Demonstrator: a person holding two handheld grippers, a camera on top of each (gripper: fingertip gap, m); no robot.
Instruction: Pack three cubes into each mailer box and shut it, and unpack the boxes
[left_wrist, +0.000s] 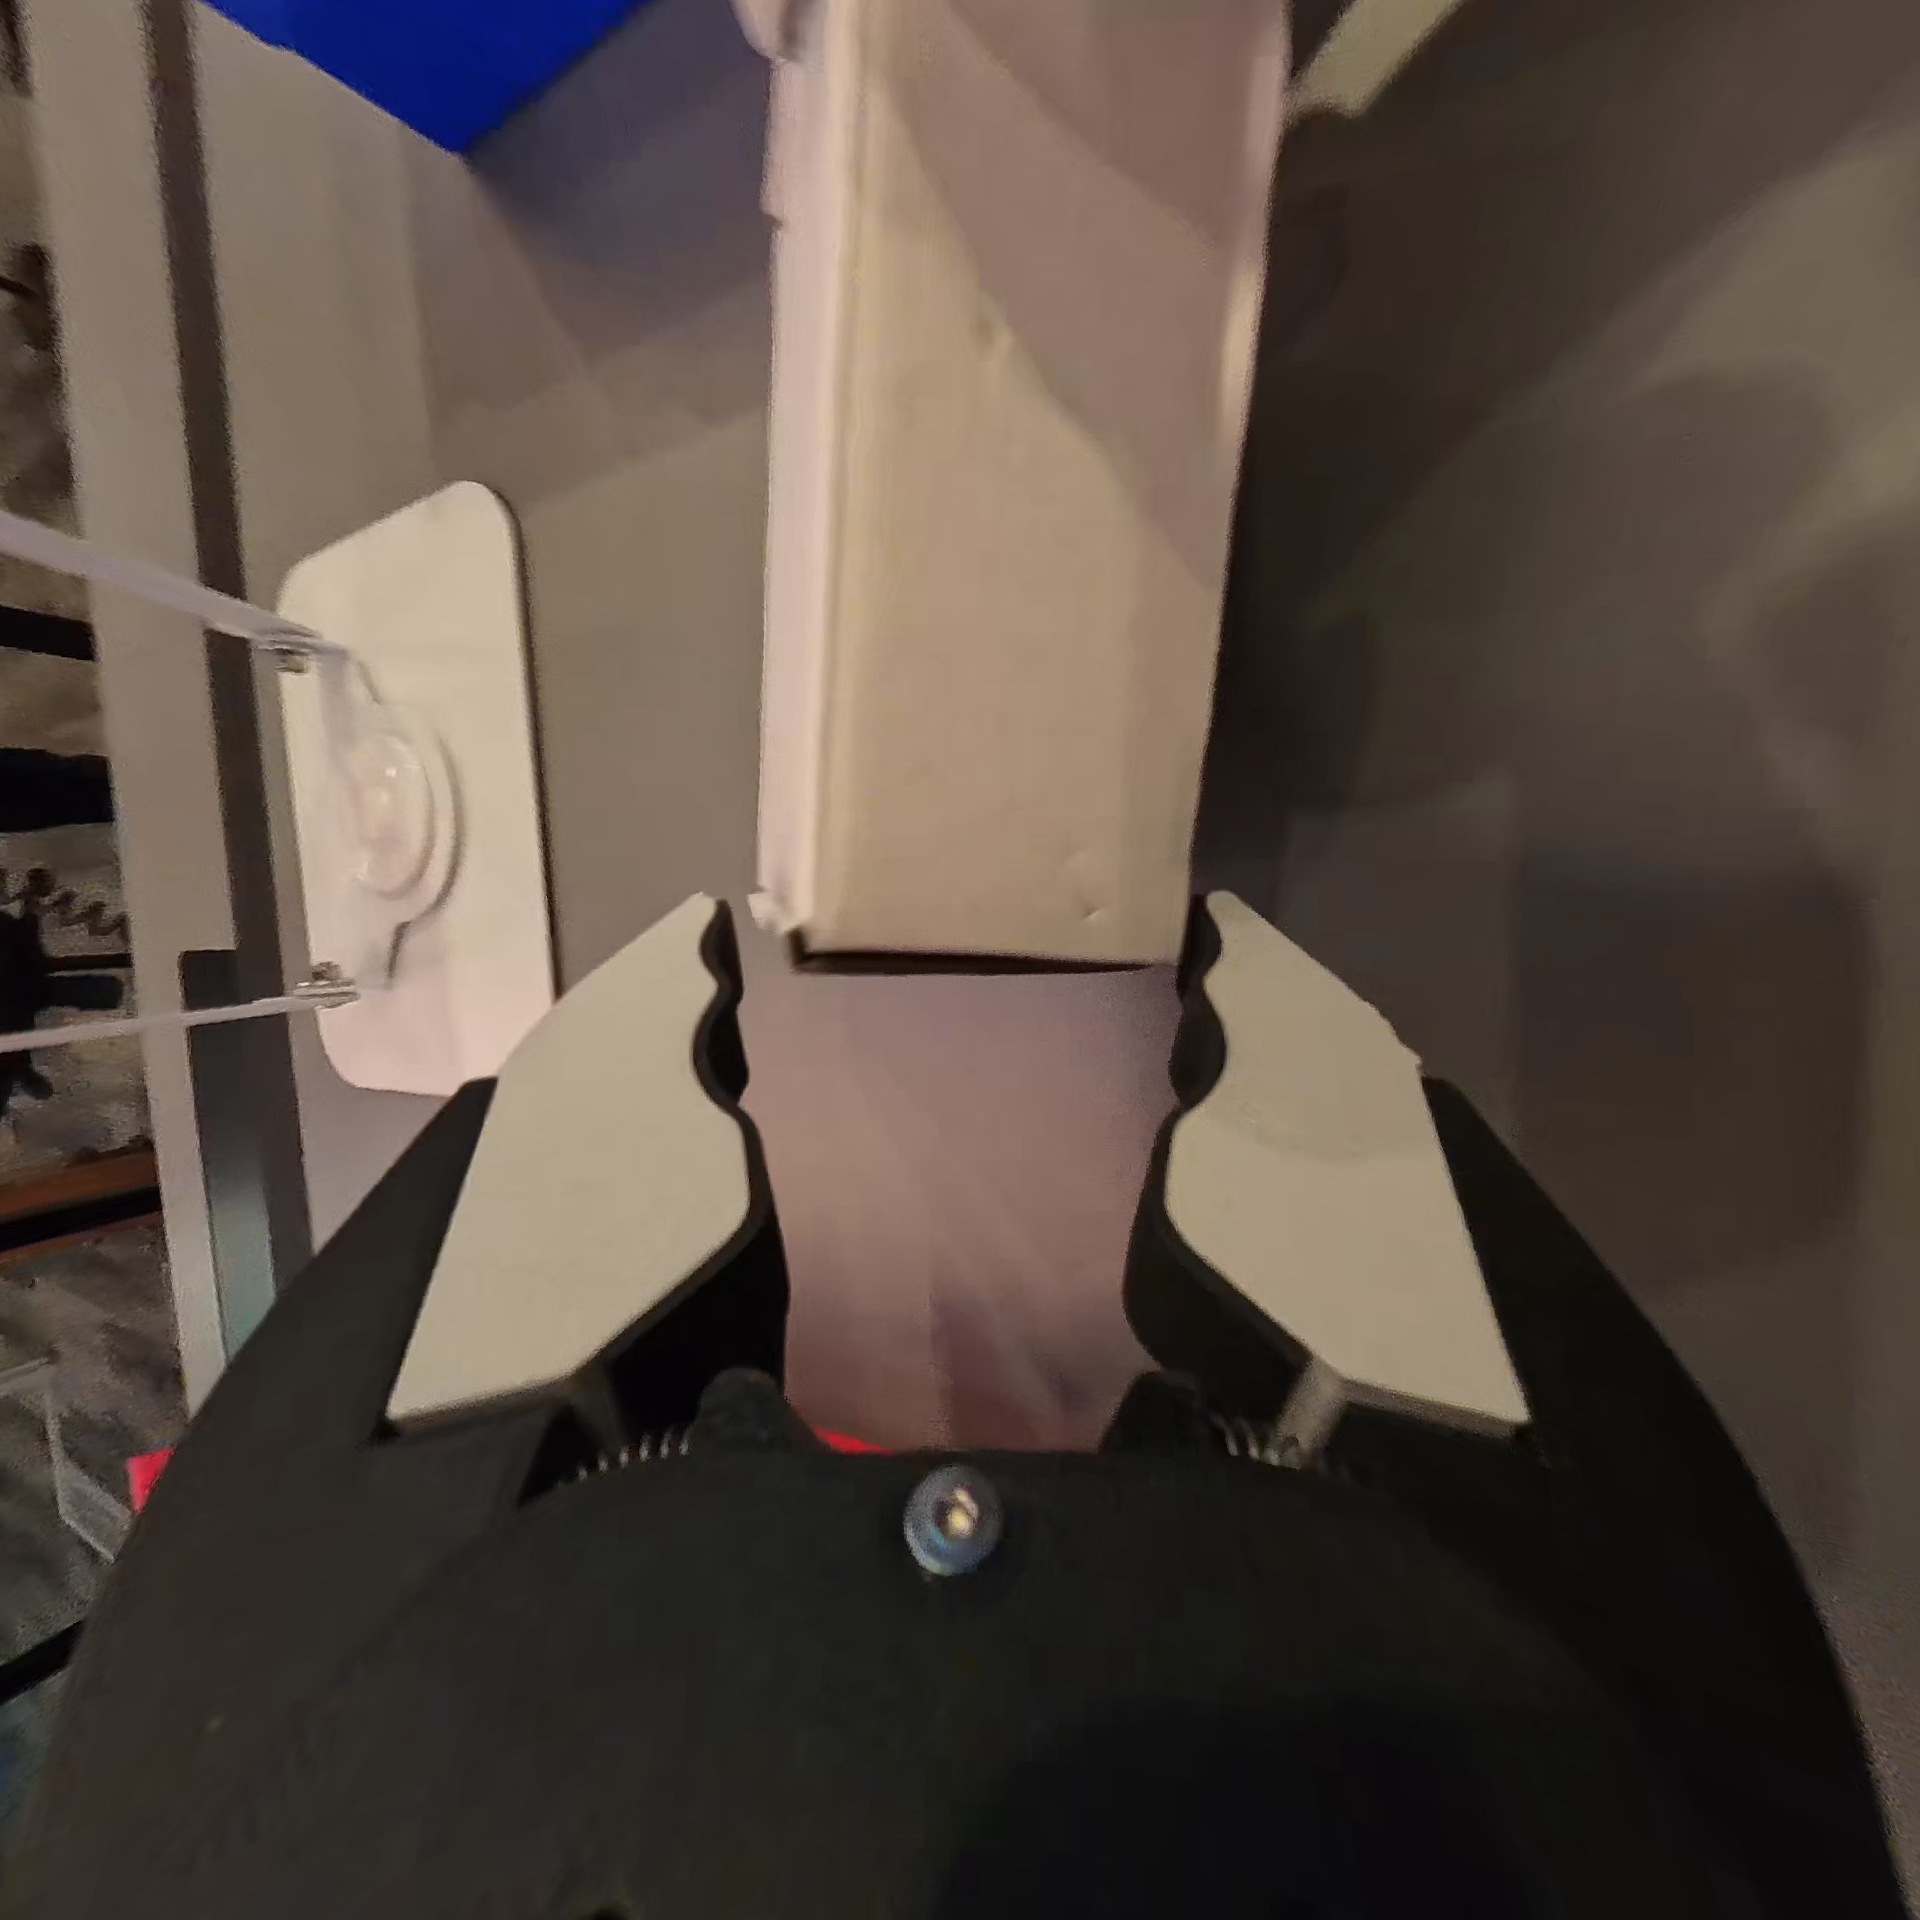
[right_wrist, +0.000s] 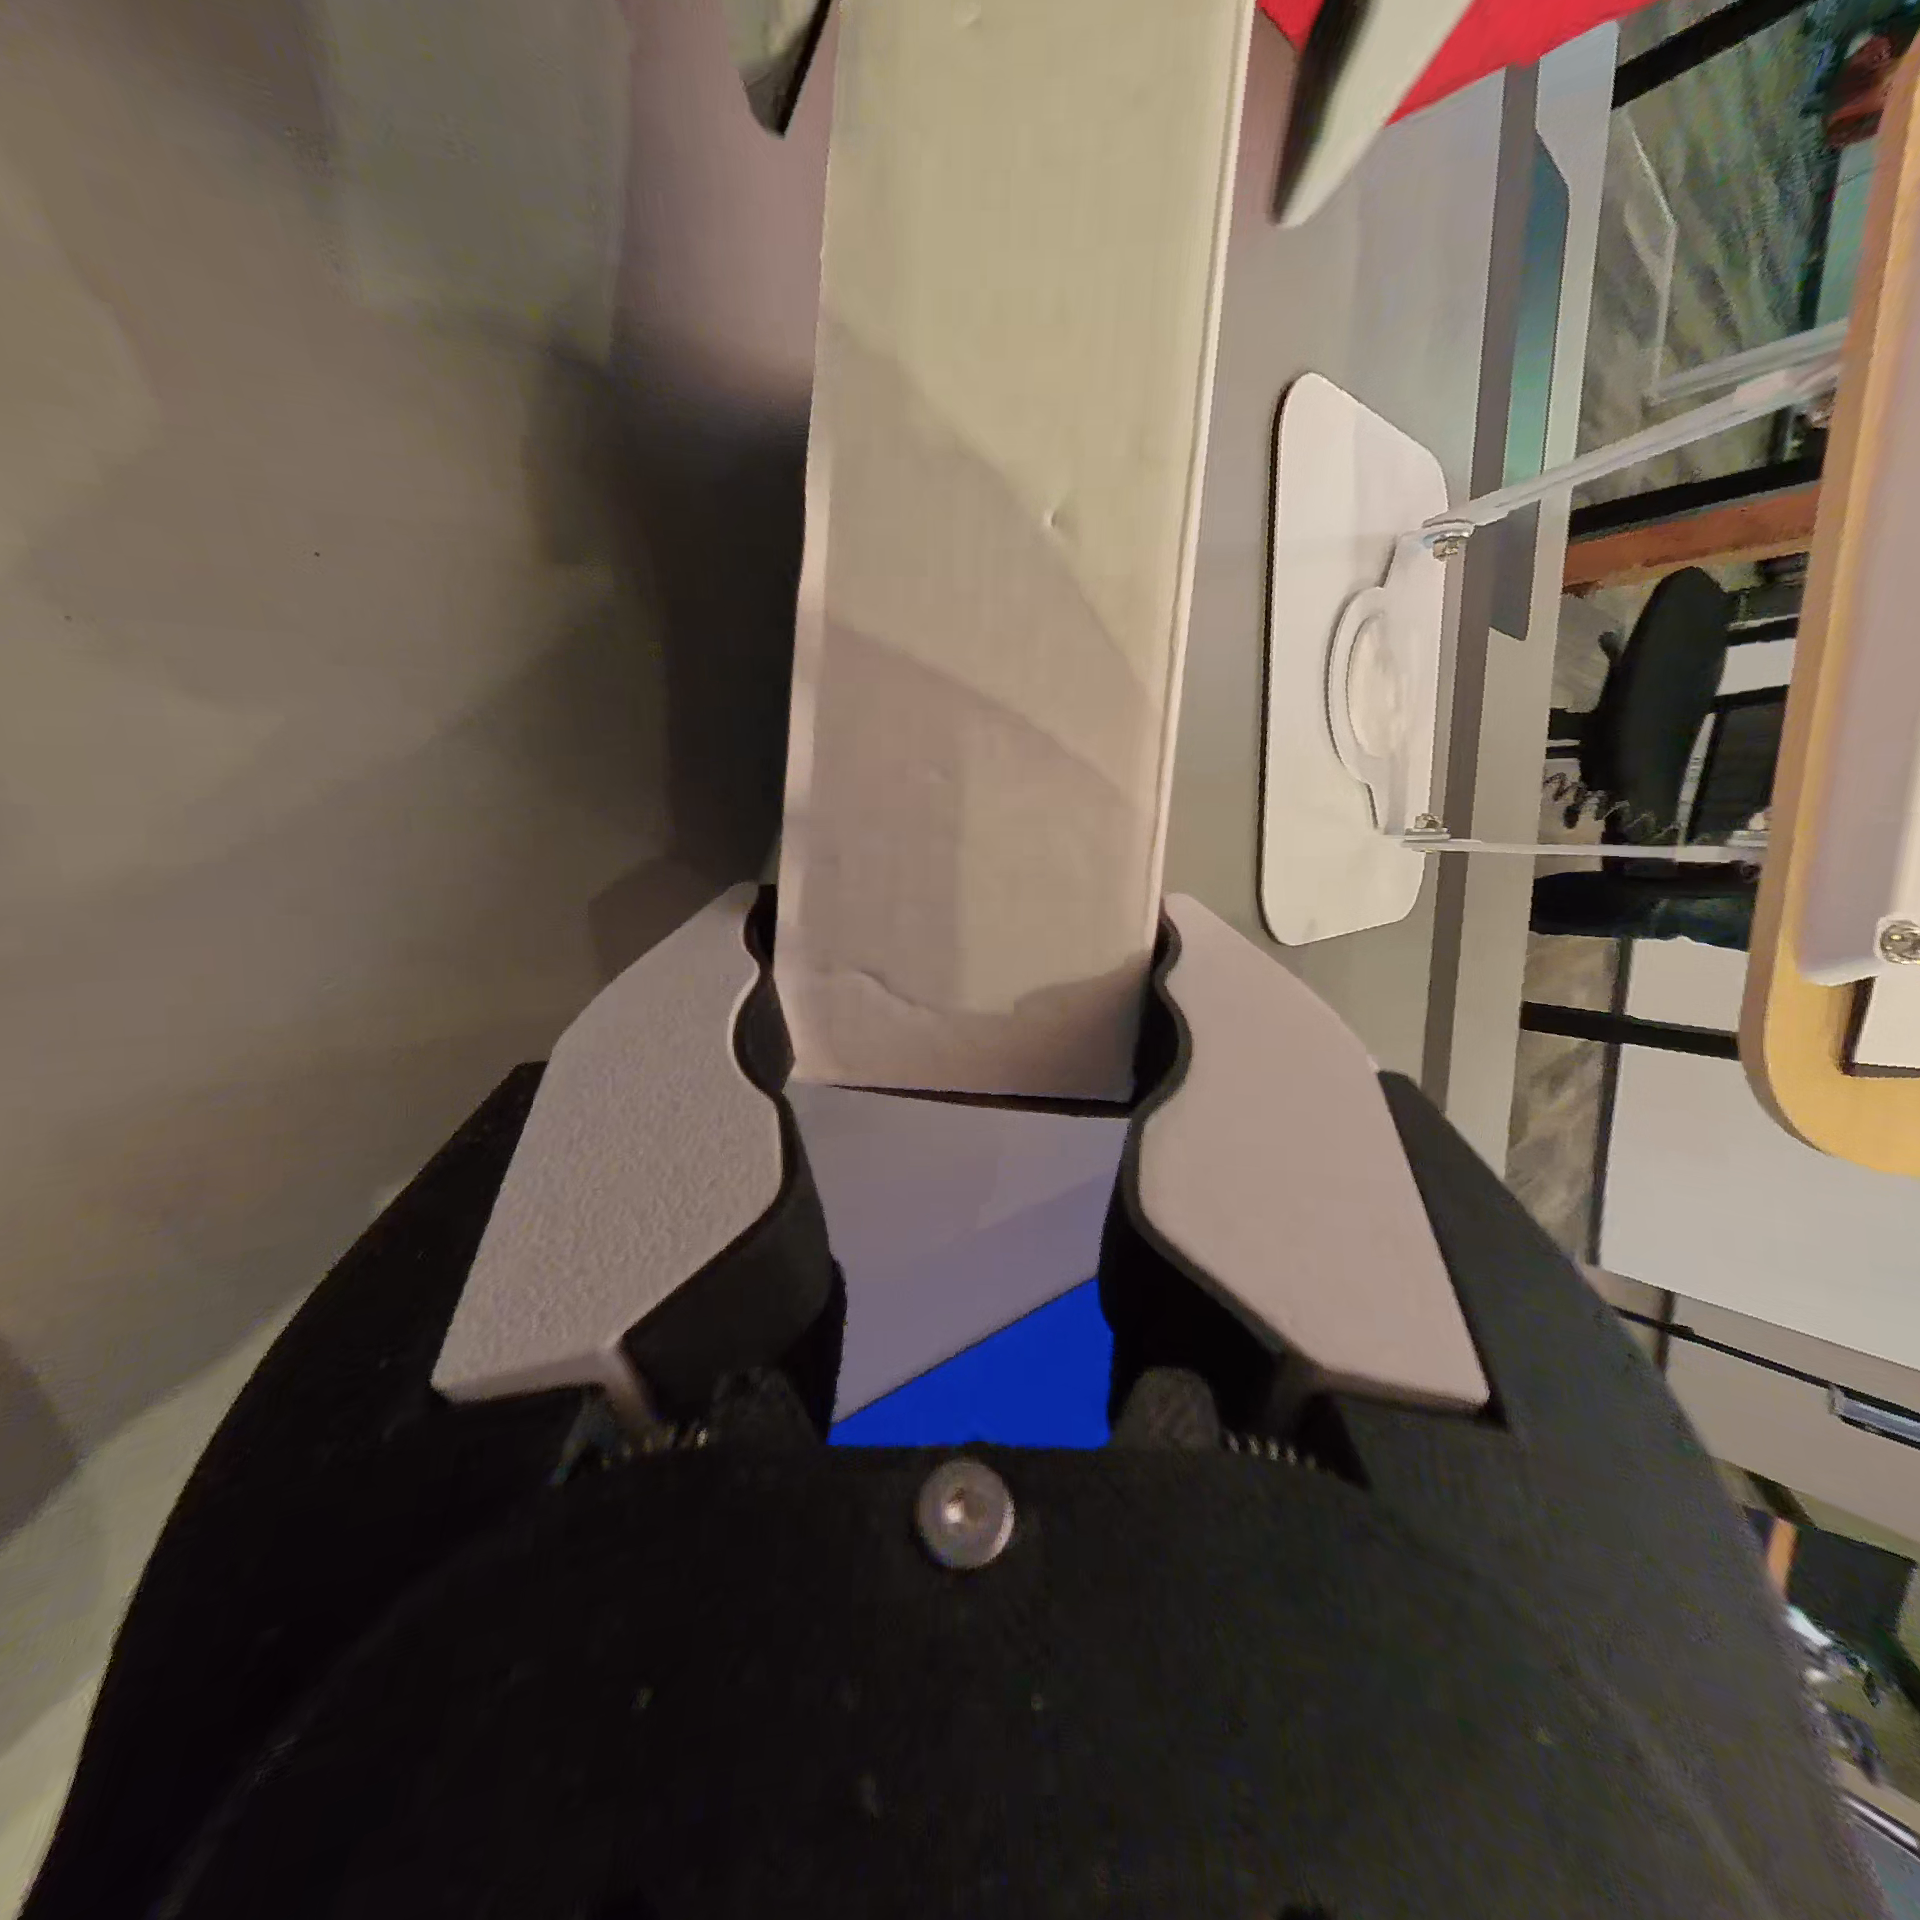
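Note:
A shut white mailer box (left_wrist: 997, 540) stands on edge between my two grippers, which face each other. My right gripper (right_wrist: 964, 909) is shut on one end of the box (right_wrist: 997, 540), with a finger pressed on each face. My left gripper (left_wrist: 961, 914) is open; the box's other end sits just past its fingertips, in line with the gap and not touching. The left gripper's fingertips (right_wrist: 1325, 135) show at the top of the right wrist view, either side of the box. No cube shows clearly.
A blue object (right_wrist: 987, 1382) lies below the right gripper and shows in the left wrist view (left_wrist: 416, 62). A red object (right_wrist: 1455, 42) lies by the left gripper. A white pad with a clear suction mount (left_wrist: 416, 790) sits on the grey table (left_wrist: 1558, 727). Left tips to right tips: about 12 cm.

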